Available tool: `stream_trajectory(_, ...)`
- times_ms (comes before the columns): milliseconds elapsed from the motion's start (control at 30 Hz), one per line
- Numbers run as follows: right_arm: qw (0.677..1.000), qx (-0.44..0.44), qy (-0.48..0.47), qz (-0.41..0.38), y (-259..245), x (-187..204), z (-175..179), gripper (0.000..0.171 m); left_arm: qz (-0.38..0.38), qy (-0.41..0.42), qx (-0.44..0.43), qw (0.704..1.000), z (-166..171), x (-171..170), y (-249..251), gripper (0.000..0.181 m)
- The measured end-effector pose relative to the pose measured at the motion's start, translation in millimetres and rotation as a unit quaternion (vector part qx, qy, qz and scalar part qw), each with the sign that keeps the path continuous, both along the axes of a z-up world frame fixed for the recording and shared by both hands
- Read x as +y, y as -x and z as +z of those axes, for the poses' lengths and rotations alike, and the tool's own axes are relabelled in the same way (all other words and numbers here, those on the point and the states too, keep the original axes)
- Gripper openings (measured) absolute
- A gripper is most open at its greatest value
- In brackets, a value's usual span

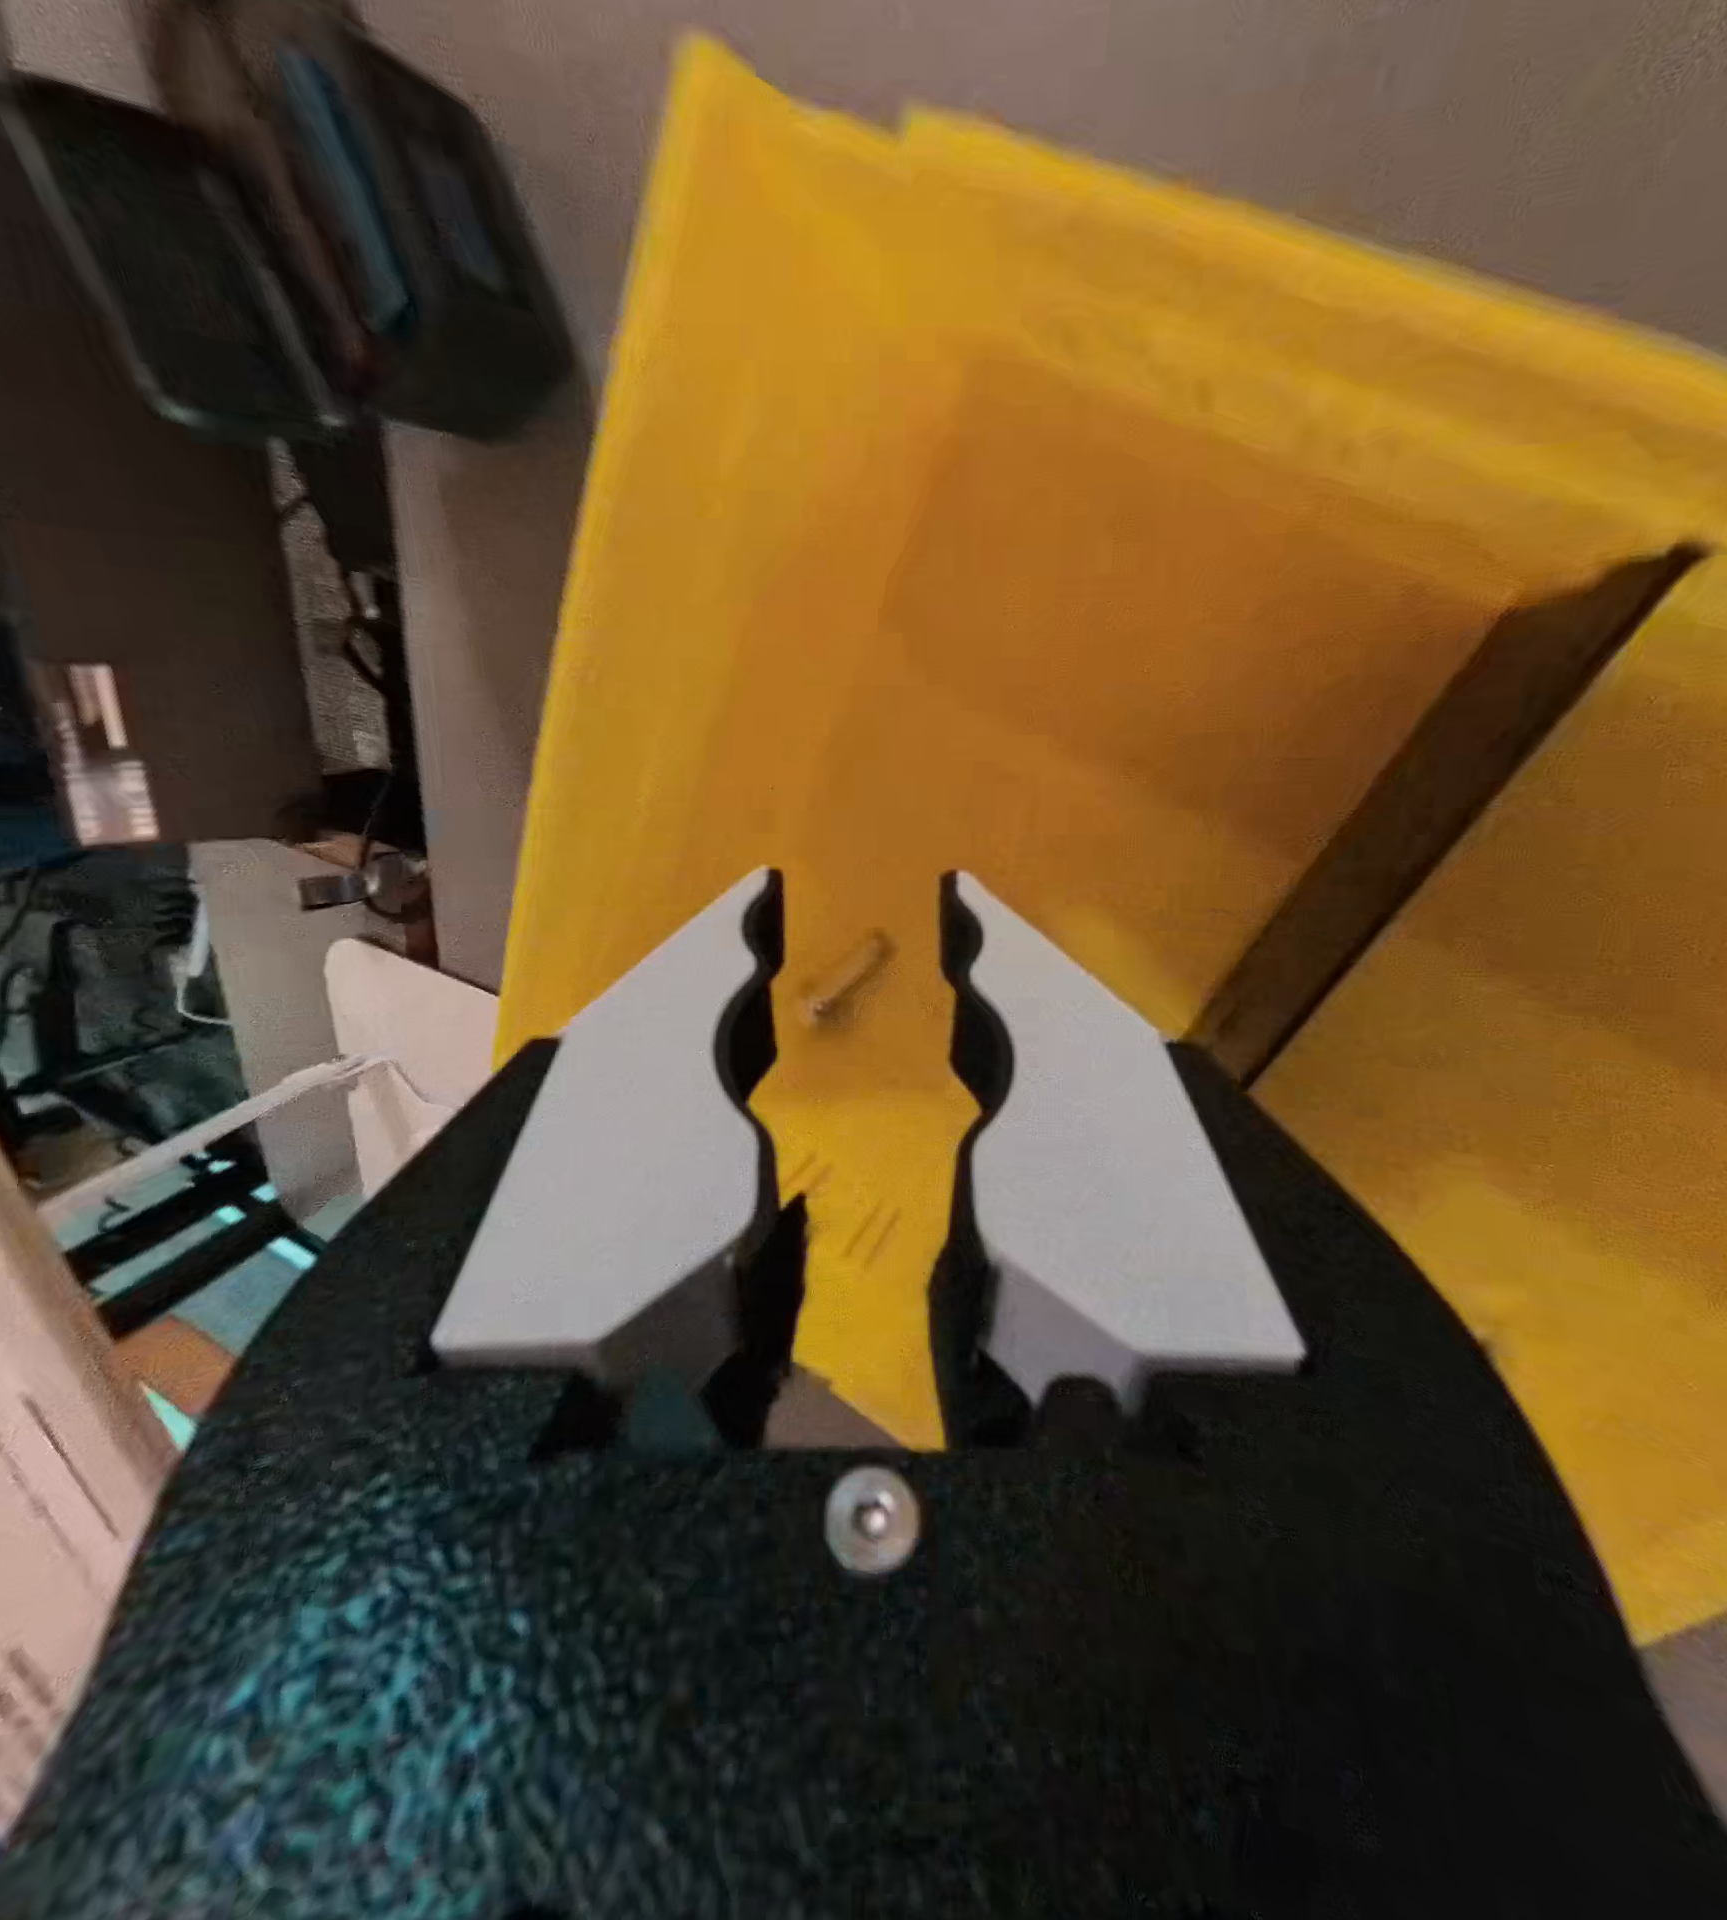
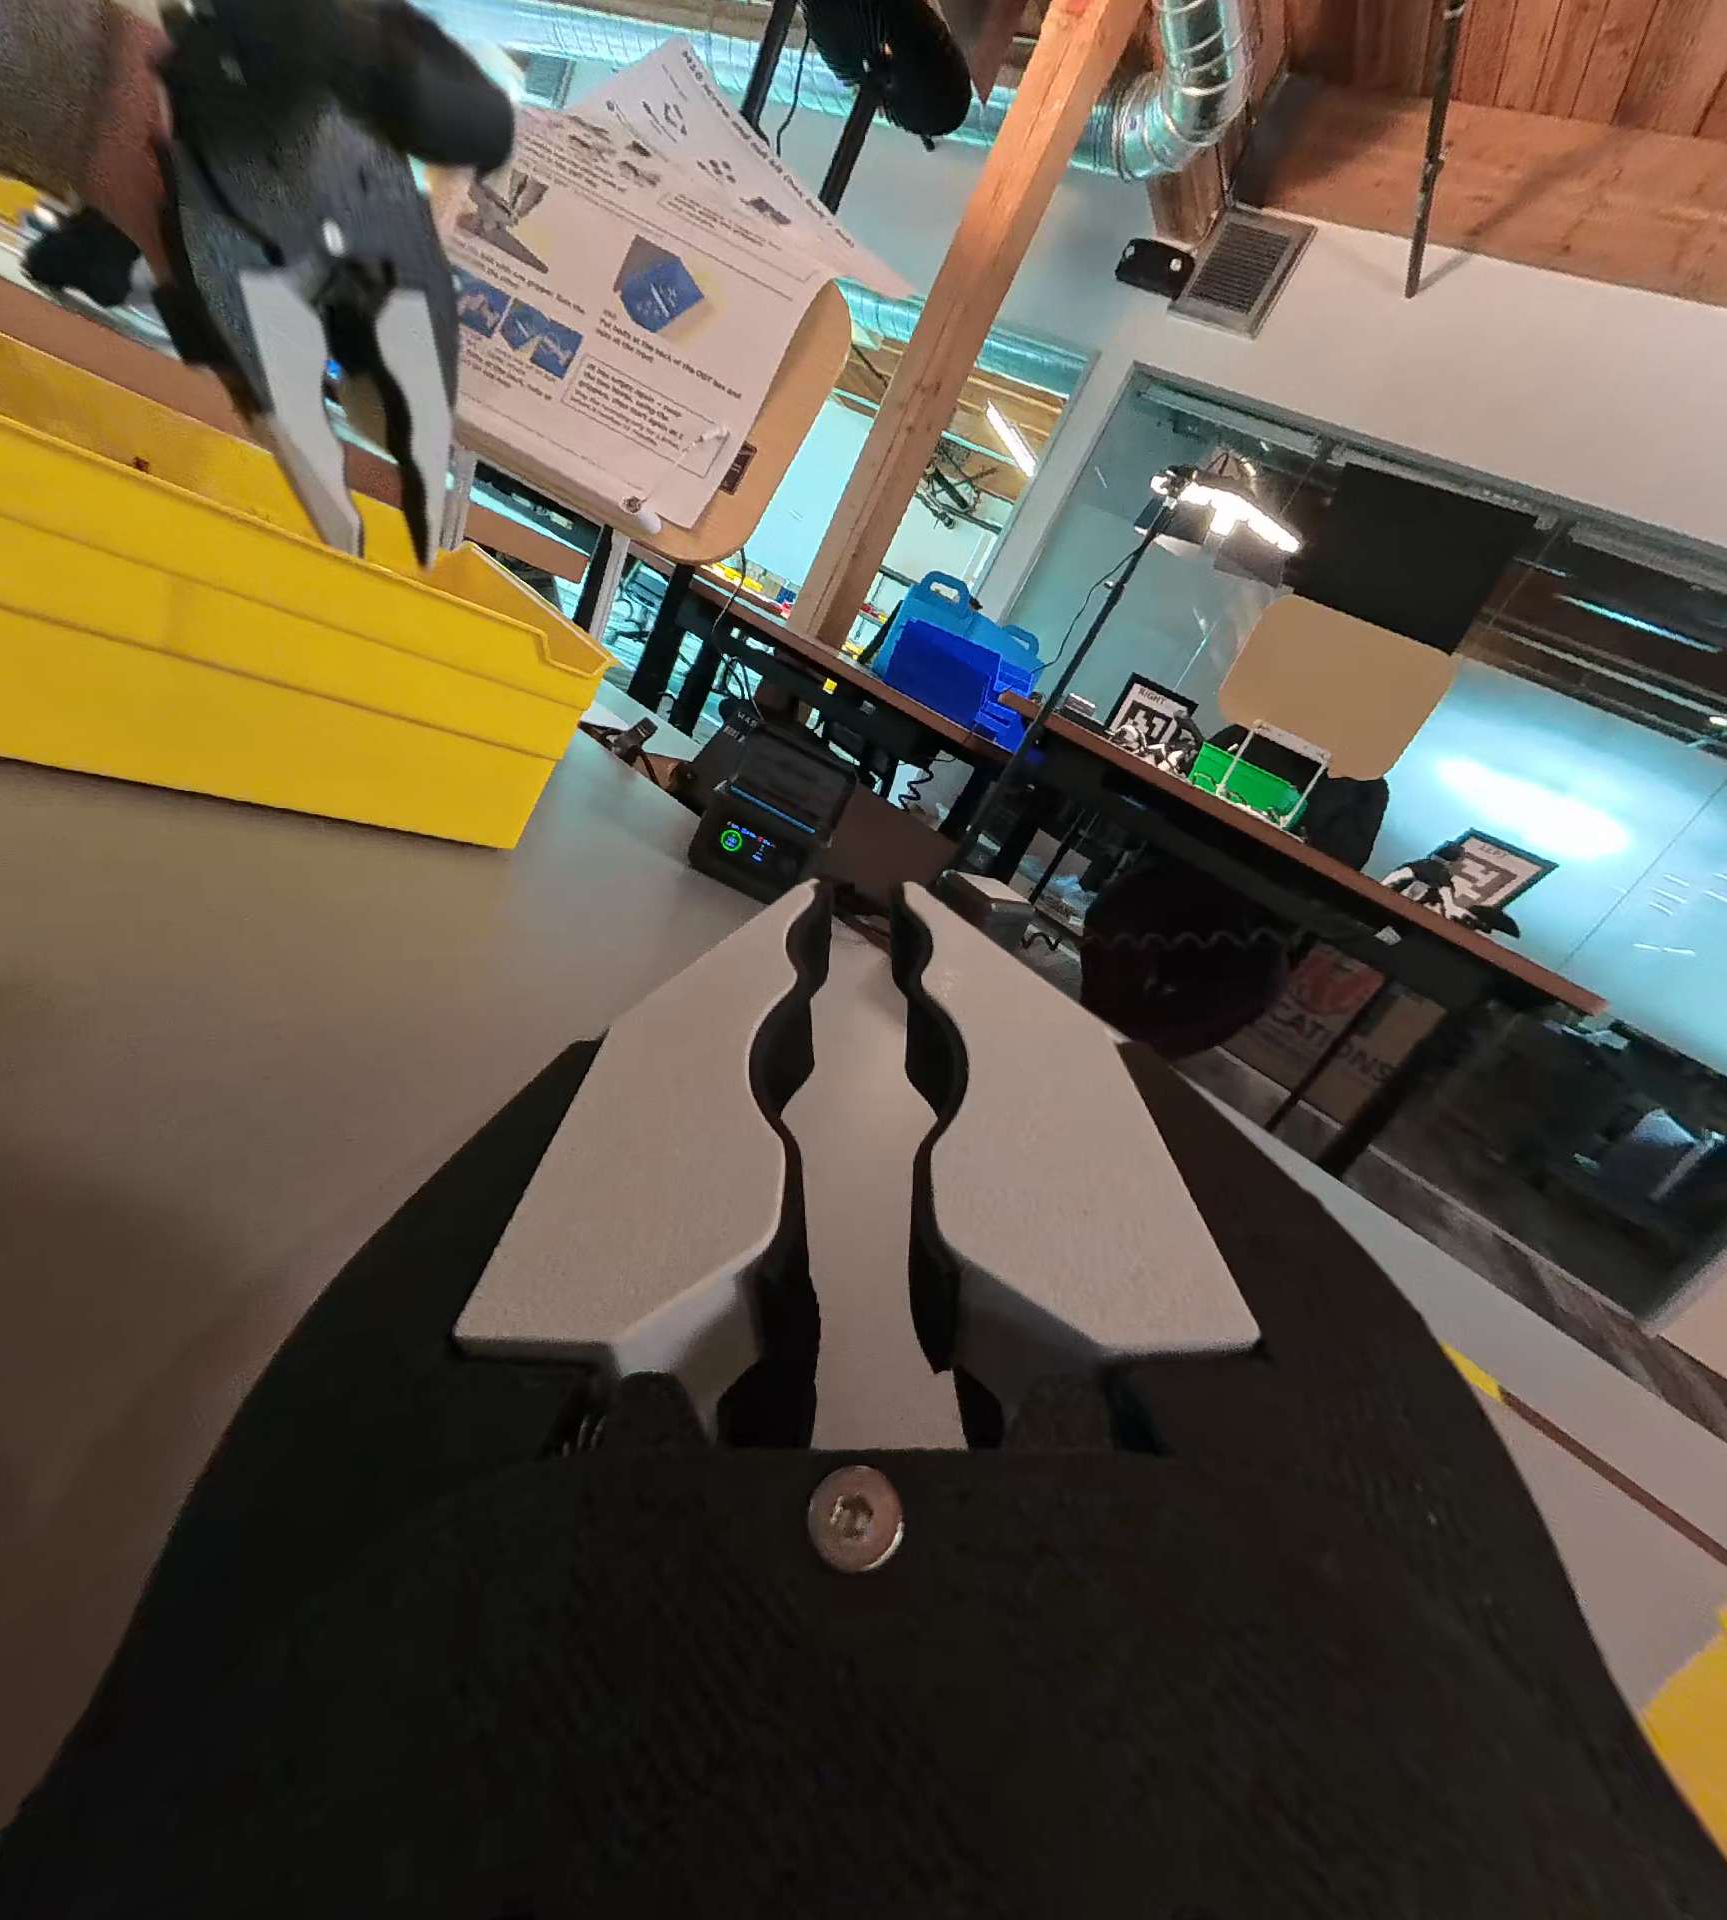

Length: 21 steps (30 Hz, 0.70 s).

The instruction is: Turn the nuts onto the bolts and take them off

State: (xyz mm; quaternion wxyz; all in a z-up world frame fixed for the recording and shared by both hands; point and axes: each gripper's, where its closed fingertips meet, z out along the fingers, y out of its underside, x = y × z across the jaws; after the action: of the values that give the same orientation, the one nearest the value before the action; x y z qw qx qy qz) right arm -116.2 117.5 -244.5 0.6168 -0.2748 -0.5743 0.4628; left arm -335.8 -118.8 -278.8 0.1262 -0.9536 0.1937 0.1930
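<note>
Nearest the left wrist camera is the left gripper (image 1: pixel 861 883), its grey jaws parted and empty. Just past the tips, toward twelve o'clock and slightly left of centre, a single small bolt (image 1: pixel 840 977) lies loose on the floor of a yellow bin (image 1: pixel 1098 623). A dark divider (image 1: pixel 1441 821) crosses the bin at two o'clock. No nut can be made out in this view, which is blurred.

In the right wrist view the right gripper (image 2: pixel 861 894) rests low over the grey table (image 2: pixel 215 1039), jaws slightly apart with nothing between them. At ten o'clock the yellow bin's outer wall shows, the left gripper poised above its rim, tips pointing down into it. A printed instruction sheet (image 2: pixel 630 281) on a board stands at eleven o'clock.

The step in hand looks like picking up the bolt. Next, the left jaws would need to straddle the shank and close, while the right gripper fetches a nut.
</note>
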Motion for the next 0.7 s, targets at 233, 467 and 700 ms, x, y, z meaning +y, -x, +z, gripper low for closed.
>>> stream_trajectory(233, 1.0, -0.013, 0.027, 0.002, 3, 5, -2, 0.01, -0.039, 0.233, -0.012, 0.972, -54, -41, 43, 0.028)
stream_trajectory(467, 0.999, -0.021, 0.032, 0.006, 4, 4, -4, 0.01, -0.089, 0.349, 0.014, 0.933, -79, -66, 57, 0.03)
stream_trajectory(700, 0.999, -0.024, 0.032, 0.012, 4, 1, -5, 0.01, -0.101, 0.364, 0.029, 0.925, -89, -72, 61, 0.007)
